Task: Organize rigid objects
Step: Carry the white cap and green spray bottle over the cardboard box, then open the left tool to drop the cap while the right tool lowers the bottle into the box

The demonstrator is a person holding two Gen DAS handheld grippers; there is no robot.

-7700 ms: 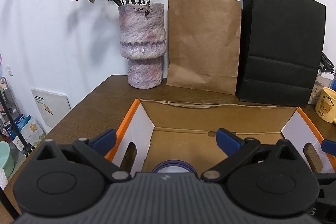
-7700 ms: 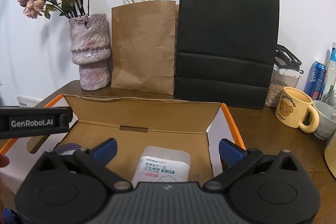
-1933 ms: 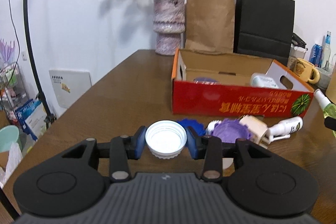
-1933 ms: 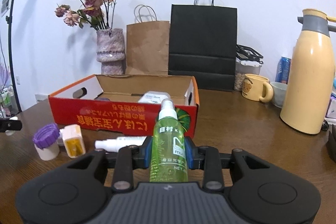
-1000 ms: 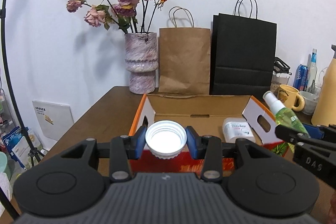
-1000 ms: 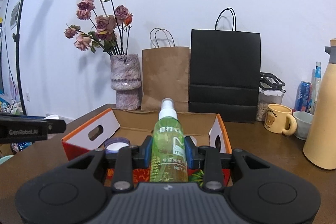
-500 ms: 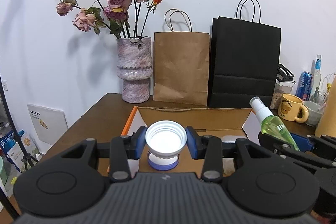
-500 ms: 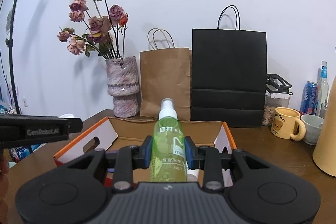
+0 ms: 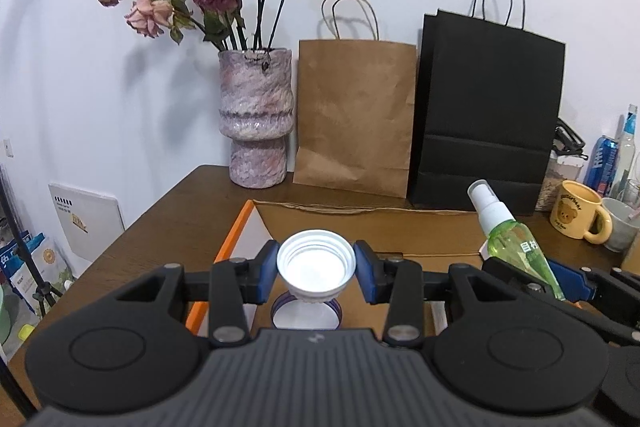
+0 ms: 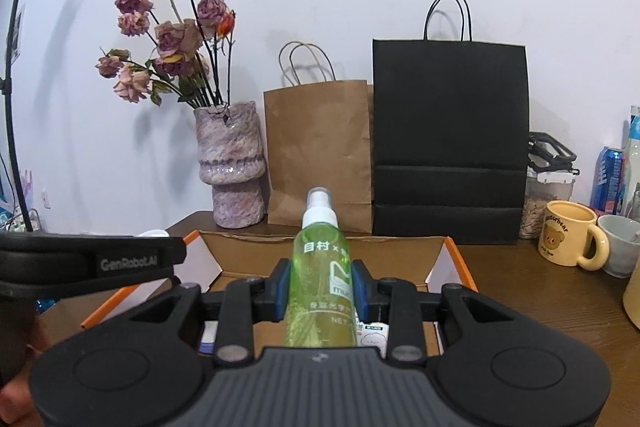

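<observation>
**Q:** Jaws first, L wrist view?

**A:** Both blue-padded jaws of the left gripper (image 9: 316, 270) are clamped on a white ribbed plastic screw cap (image 9: 316, 269), open side facing the camera. It hangs over the near left end of an open cardboard box with orange edges (image 9: 236, 239). Directly under the cap, inside the box, lies a round white lid with a purple rim (image 9: 306, 315). At right, the right gripper (image 9: 556, 281) holds a clear green spray bottle with a white nozzle (image 9: 516, 247), tilted, nozzle up and to the left.

**Q:** Background there?

**A:** Pink-grey mottled ceramic vase of dried roses (image 9: 257, 119), brown paper bag (image 9: 354, 119), black paper bag (image 9: 482, 115), all against the wall on the brown wooden table (image 9: 168, 215). Yellow bear mug (image 9: 578, 215) far right.

**Q:** R wrist view?

**A:** Jaws closed tight on the spray bottle's body (image 10: 320, 267), which stands upright in the grip above the box (image 10: 452, 251). A white labelled pack (image 10: 372, 335) sits in the box below, partly hidden. Black side of the L gripper (image 10: 92, 263) reaches in from the left; its fingertips can't be made out here. Vase (image 10: 232, 163), both bags, mug (image 10: 568, 233) behind.
</observation>
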